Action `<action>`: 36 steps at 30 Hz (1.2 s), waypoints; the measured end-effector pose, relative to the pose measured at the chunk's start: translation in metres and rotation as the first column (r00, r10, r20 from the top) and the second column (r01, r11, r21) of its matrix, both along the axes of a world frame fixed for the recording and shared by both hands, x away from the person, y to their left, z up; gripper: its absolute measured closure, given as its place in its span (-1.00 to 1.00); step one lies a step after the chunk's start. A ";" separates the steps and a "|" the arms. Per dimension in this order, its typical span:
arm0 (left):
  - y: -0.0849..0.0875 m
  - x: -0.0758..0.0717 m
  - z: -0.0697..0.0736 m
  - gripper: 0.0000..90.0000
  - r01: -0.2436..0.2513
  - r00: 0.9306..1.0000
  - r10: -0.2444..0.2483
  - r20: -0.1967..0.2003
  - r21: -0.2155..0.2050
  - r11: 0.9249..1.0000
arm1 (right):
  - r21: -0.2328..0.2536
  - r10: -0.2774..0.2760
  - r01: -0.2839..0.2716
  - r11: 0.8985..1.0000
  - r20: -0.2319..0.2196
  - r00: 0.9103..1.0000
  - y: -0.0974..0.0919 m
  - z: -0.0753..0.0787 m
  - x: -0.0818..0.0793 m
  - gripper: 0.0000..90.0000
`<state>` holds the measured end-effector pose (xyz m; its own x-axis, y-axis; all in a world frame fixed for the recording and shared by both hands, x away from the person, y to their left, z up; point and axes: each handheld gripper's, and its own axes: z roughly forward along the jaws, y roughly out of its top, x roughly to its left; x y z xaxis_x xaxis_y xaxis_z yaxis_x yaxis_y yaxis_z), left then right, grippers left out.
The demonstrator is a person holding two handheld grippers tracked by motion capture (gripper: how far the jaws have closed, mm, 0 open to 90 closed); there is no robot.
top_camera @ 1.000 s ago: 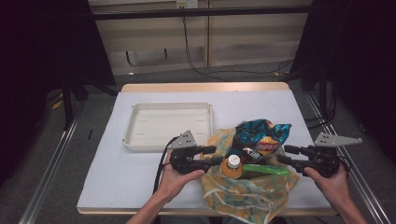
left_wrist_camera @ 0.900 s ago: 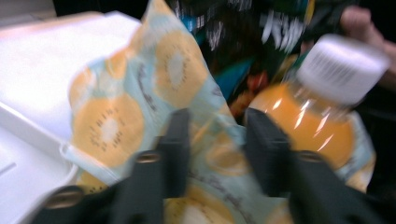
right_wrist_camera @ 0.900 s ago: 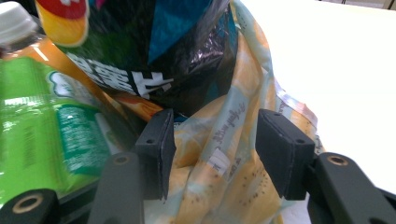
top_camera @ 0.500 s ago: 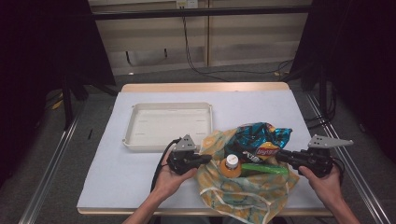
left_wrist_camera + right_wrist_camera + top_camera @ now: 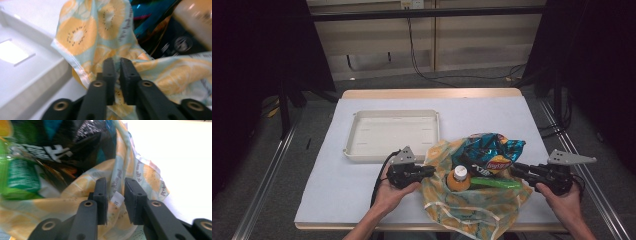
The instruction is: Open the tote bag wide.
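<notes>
Both hands have sunk a little toward the table since the earlier frame, and the bag's mouth now sags lower between them. Nearest the person, the fruit-print bag (image 5: 472,207) lies crumpled at the front edge of the white table (image 5: 337,190), its lower hem hanging just over the edge. Its fabric is thin and glossy, pale teal with orange and kiwi slices, edged by a white seam with small printed lettering.

At the bag's left edge, the left gripper (image 5: 430,171) has its jaws nearly together with a fold of the cloth (image 5: 117,92) between them; they have just been easing apart, and a narrow gap shows, so I cannot tell whether the pads still pinch it. At the bag's right edge, the right gripper (image 5: 515,169) has likewise been opening slightly; the seam and a small white label (image 5: 117,199) stand between its pads, which do not visibly press on them.

Inside the open mouth sit an orange bottle (image 5: 458,179) with a white cap, a green packet (image 5: 494,183) and, behind them, a blue crisp bag (image 5: 489,152). Farther off, just beyond the left gripper, rests a white tray (image 5: 357,152).
</notes>
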<state>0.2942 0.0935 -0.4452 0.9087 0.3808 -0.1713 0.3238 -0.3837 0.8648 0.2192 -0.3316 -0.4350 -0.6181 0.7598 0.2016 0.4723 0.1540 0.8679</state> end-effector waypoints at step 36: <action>-0.031 -0.007 0.079 -0.31 0.116 0.991 -0.102 0.087 -0.166 0.979 | 0.082 -0.067 0.058 0.995 0.105 0.992 -0.015 0.016 -0.062 -0.26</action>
